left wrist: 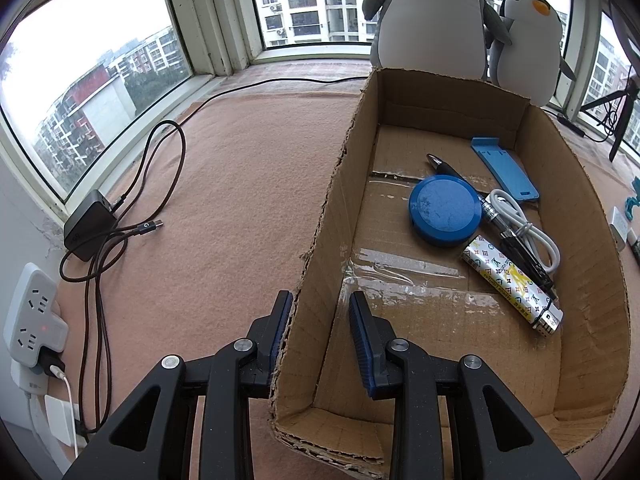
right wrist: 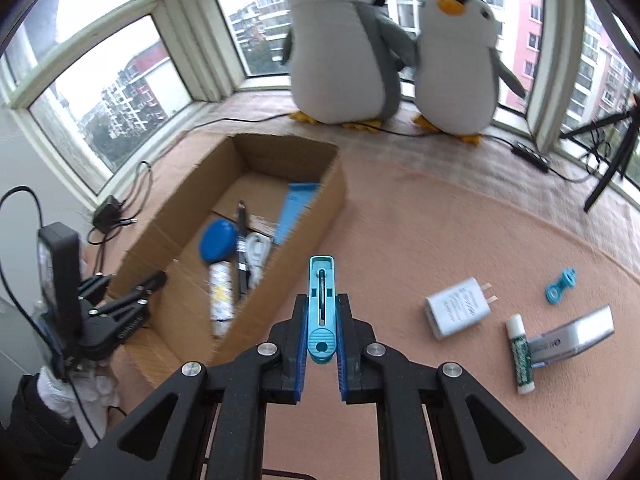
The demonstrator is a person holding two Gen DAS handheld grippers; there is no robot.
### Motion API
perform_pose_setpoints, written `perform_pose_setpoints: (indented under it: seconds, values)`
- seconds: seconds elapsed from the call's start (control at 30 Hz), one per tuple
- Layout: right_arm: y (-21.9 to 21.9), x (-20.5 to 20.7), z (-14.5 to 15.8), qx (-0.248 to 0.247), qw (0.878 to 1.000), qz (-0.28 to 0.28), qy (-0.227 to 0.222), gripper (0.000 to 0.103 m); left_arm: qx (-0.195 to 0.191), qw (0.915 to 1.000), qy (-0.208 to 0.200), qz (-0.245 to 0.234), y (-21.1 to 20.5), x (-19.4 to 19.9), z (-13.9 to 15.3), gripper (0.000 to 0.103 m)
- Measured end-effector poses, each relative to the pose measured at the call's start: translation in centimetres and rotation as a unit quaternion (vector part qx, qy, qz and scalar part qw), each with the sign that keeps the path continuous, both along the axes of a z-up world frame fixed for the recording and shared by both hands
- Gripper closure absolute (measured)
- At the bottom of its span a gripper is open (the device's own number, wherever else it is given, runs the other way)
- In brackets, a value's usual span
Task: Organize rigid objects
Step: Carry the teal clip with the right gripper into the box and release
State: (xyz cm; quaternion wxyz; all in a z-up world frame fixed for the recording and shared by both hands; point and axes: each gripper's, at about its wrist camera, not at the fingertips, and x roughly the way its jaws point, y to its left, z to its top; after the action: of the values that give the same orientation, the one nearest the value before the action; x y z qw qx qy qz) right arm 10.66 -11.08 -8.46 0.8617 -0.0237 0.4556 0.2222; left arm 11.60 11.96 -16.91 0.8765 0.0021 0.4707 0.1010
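1. Nearest, we see the right tongs (right wrist: 321, 354) clamped on a slim turquoise plastic clip-like tool (right wrist: 321, 312), which sticks up and forward between the blue pads, clear of the surface.
2. Over on the left, the left tongs (left wrist: 320, 332) are pressed together on the near left wall of the open brown cardboard box (left wrist: 320, 216), one pad outside, one inside.
3. Just beyond the right tongs, on the pink cloth-covered tabletop (right wrist: 420, 232), lie a white plug charger (right wrist: 458, 312), a white-and-green glue stick (right wrist: 520, 354), a silver rectangular device (right wrist: 576, 338) touching it, and a small turquoise ring piece (right wrist: 560, 285).
4. Inside the box we see a round blue tin (left wrist: 444, 210), a patterned white lighter (left wrist: 514, 284), a dark pen (left wrist: 500, 216), a coiled white cable (left wrist: 524, 228) and a flat blue plastic stand (left wrist: 504, 170).
5. Farthest, two grey-and-white plush penguins (right wrist: 348, 48) stand by the window.
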Motion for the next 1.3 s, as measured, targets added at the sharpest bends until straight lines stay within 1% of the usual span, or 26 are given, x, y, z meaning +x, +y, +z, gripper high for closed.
perform_pose_setpoints:
  seconds: [0.17,0.3,0.53,0.77,0.93,1.3]
  values:
    - [3.2,-0.7,1.1,0.004,0.999,0.034,-0.008,0.092,0.000,1.0000,0.000,0.000,0.0,0.0,0.0,0.072]
    - [5.1,-1.0,1.3,0.003,0.998,0.054,-0.009,0.092,0.000,1.0000,0.000,0.000,0.0,0.0,0.0,0.072]
    - [7.9,-1.4,1.0,-0.004,0.996,0.085,-0.008,0.092,0.000,1.0000,-0.001,0.000,0.0,0.0,0.0,0.072]
    - [10.6,-1.8,0.0,-0.010,0.994,0.109,-0.002,0.092,-0.002,1.0000,-0.001,0.000,0.0,0.0,0.0,0.072]
    - [11.8,-1.7,-0.9,-0.012,0.993,0.117,0.006,0.092,-0.002,1.0000,-0.001,0.001,0.0,0.1,0.0,0.072]
    - [12.8,-1.7,-2.6,-0.019,0.991,0.128,0.026,0.092,-0.003,1.0000,-0.002,0.001,-0.1,0.2,0.0,0.072]
